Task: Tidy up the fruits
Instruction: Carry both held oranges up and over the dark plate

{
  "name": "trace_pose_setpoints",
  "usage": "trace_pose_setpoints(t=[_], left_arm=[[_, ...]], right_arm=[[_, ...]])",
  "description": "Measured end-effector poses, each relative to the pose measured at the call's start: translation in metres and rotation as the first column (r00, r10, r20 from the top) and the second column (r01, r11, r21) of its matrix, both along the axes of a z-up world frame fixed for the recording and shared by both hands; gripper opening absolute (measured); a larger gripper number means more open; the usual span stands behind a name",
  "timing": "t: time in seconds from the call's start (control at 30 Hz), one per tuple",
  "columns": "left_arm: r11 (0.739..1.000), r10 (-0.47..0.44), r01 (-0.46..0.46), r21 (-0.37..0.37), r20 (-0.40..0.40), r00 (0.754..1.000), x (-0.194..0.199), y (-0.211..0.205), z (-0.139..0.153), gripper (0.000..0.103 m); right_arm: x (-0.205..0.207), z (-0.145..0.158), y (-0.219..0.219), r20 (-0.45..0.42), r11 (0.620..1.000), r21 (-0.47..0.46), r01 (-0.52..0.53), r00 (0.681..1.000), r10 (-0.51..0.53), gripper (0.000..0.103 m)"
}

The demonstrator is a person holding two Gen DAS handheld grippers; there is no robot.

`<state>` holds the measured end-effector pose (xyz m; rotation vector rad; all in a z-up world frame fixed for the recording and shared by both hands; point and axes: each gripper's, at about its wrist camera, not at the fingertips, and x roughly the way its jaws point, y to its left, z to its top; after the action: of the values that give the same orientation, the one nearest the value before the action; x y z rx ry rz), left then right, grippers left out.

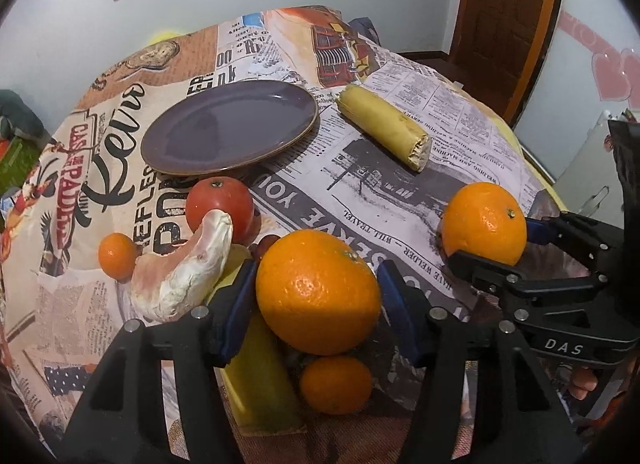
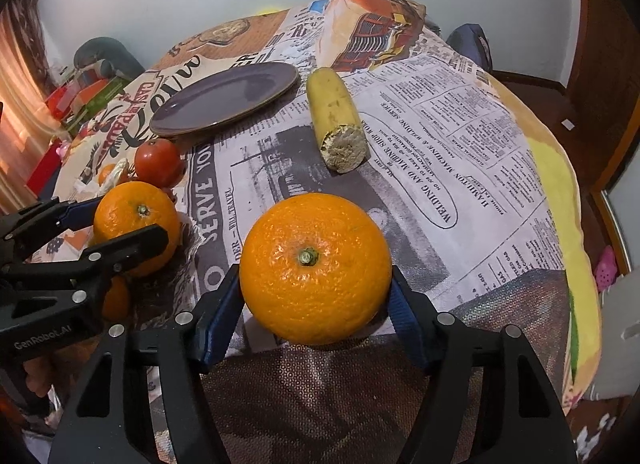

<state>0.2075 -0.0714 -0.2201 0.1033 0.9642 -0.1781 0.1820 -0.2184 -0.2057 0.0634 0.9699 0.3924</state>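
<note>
We count two big oranges, two small oranges, one red round fruit (image 1: 220,208), two yellow banana pieces, one pale peel piece (image 1: 188,276) and one purple plate (image 1: 230,128).

The left gripper (image 1: 316,280) has its blue pads pressed on both sides of the left orange (image 1: 318,296), so it is holding it. This orange is bright, bumpy and shiny, with a little green stem spot on top. Right under it, close to us, sit a small orange (image 1: 336,384) and a cut banana piece (image 1: 260,384). The other small orange (image 1: 118,256) is to the left of the gripper.

The right gripper (image 2: 316,288) holds the right orange (image 2: 316,268) the same way, pads tight on both sides. Its stem points up at us.

Ahead of the right gripper there is a wide stretch of bare newspaper cloth (image 2: 420,192). Past that lies the long banana piece (image 2: 336,120) with its rough cut end facing us. The plate is further ahead and to the left. To the right of this gripper the cloth curves down over the table edge (image 2: 576,224).
</note>
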Motion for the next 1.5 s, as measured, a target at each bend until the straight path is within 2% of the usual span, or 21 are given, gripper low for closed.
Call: trace_pose_setpoints(t=[0.13,0.43,0.87,1.07,1.3,1.5], left_arm=[[0.999,0.005,-0.005,-0.052,-0.01,1.0,-0.001,0.006,0.007,0.06],[0.995,0.045,-0.034,-0.095,0.115,0.992,-0.015,0.025,0.055,0.06],[0.986,0.13,-0.097,-0.133,0.266,0.955,-0.018,0.069,0.112,0.06],[0.979,0.172,-0.131,-0.156,0.284,0.943,-0.004,0.089,0.12,0.06],[0.973,0.202,-0.158,-0.166,0.293,0.935,0.022,0.108,0.123,0.06],[0.972,0.217,-0.18,-0.152,0.277,0.936,0.051,0.119,0.113,0.06]], right_arm=[[0.0,0.007,-0.003,0.01,1.0,0.012,0.007,1.0,-0.007,0.065],[0.002,0.045,0.002,0.11,1.0,0.017,0.008,0.994,-0.01,0.065],[0.012,0.107,0.03,0.284,0.999,0.023,-0.034,0.959,0.027,0.065],[0.024,0.122,0.047,0.349,0.999,0.019,-0.051,0.936,0.041,0.065],[0.046,0.121,0.063,0.37,0.999,0.011,-0.043,0.929,0.036,0.065],[0.07,0.112,0.076,0.358,0.999,-0.016,-0.04,0.933,0.044,0.065]])
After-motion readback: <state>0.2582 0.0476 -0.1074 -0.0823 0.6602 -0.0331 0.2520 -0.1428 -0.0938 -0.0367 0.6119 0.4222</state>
